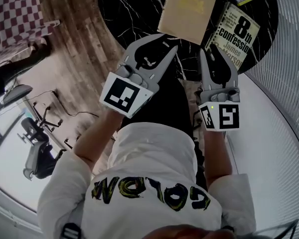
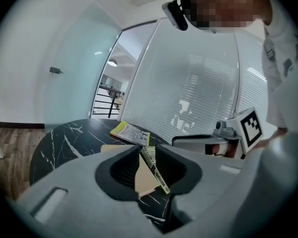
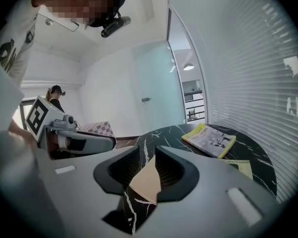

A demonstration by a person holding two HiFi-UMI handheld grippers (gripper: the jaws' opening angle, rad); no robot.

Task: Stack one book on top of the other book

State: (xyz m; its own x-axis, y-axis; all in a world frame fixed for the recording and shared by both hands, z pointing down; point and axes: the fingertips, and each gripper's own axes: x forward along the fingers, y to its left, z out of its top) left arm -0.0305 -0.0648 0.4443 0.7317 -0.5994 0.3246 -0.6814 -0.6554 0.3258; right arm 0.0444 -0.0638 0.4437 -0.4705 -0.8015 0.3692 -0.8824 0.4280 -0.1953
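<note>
Nothing was stacked yet. The plain tan softcover book (image 1: 188, 11) lay flat on the round black marble counter (image 1: 134, 9), just ahead of the left gripper's (image 1: 162, 43) jaws. The cream paperback with black lettering (image 1: 237, 32) lay just beside it, ahead of the right gripper's (image 1: 215, 54) jaws. Both pairs of jaws stood slightly apart and held nothing. No container showed.
</note>
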